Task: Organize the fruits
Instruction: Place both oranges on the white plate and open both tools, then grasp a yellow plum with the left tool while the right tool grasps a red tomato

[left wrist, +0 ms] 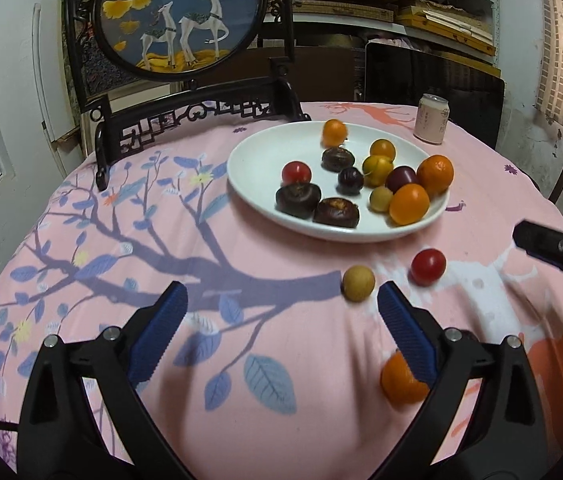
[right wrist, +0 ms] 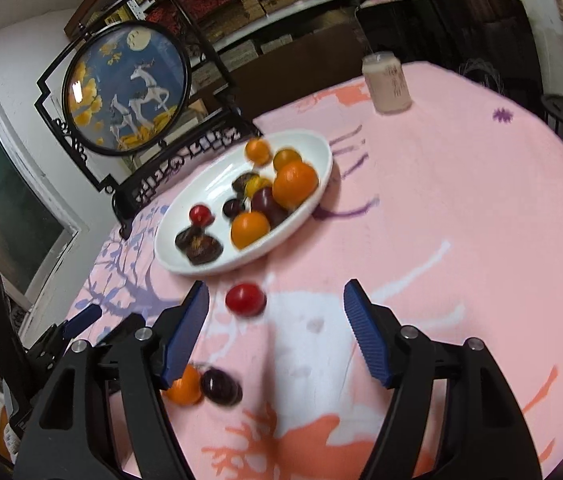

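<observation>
A pink tablecloth [left wrist: 281, 360] printed with branches and deer is covering the round table. Ahead of both claws a white plate [left wrist: 253, 168] is holding oranges, dark chestnut-like fruits and small tomatoes. The left gripper [left wrist: 281, 312] is standing wide with nothing between its pads; a longan [left wrist: 358, 283] is lying just ahead of its right finger, an orange [left wrist: 399, 380] beside it. The right gripper [right wrist: 277, 312] is gaping too, a red tomato [right wrist: 244, 299] sitting loose between its fingertips.
</observation>
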The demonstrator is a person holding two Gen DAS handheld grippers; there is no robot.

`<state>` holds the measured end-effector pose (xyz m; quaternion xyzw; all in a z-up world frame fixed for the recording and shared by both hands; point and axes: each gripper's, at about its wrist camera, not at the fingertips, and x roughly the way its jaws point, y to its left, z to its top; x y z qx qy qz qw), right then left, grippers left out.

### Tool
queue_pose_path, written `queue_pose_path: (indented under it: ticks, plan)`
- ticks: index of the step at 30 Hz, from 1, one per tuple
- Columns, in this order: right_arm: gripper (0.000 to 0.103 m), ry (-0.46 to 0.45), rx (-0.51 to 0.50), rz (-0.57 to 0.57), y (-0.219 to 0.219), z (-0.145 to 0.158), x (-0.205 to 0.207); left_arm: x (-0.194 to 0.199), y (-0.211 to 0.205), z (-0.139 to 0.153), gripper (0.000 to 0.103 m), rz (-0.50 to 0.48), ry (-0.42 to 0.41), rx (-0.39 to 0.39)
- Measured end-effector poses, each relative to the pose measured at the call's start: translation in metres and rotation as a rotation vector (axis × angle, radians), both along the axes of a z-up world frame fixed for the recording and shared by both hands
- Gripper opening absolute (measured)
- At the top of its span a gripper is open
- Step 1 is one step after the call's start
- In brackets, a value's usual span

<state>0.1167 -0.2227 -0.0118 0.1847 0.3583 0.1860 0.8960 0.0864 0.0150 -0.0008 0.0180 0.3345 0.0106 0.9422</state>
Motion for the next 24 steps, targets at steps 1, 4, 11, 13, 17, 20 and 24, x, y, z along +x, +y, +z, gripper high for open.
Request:
queue_pose_path:
  ticks: [1,4,11,13,17,20,24]
  plan:
    - [0.07,0.006,0.0,0.008,0.001,-0.001,-0.002,-0.002,0.001,-0.001,0.098,0.001,0.003,-0.004]
    - [0.07,0.005,-0.023,0.031,0.006,-0.004,-0.01,-0.008,0.0,-0.002,0.098,-0.001,0.004,-0.009]
    - [0.07,-0.013,-0.074,0.059,0.016,-0.004,-0.016,-0.008,-0.002,-0.002,0.099,-0.002,0.008,0.007]
    - [0.07,-0.006,-0.083,0.063,0.018,-0.005,-0.015,-0.007,0.002,-0.001,0.099,0.013,0.01,-0.005]
    - [0.07,-0.008,-0.099,0.054,0.019,-0.007,-0.015,-0.004,0.012,-0.002,0.099,0.045,0.025,-0.043]
    - [0.07,-0.014,-0.102,0.037,0.016,-0.006,-0.015,-0.002,0.015,-0.003,0.099,0.047,0.034,-0.058]
    - [0.07,-0.015,-0.098,0.021,0.013,-0.005,-0.015,-0.001,0.011,-0.005,0.099,0.041,0.034,-0.039]
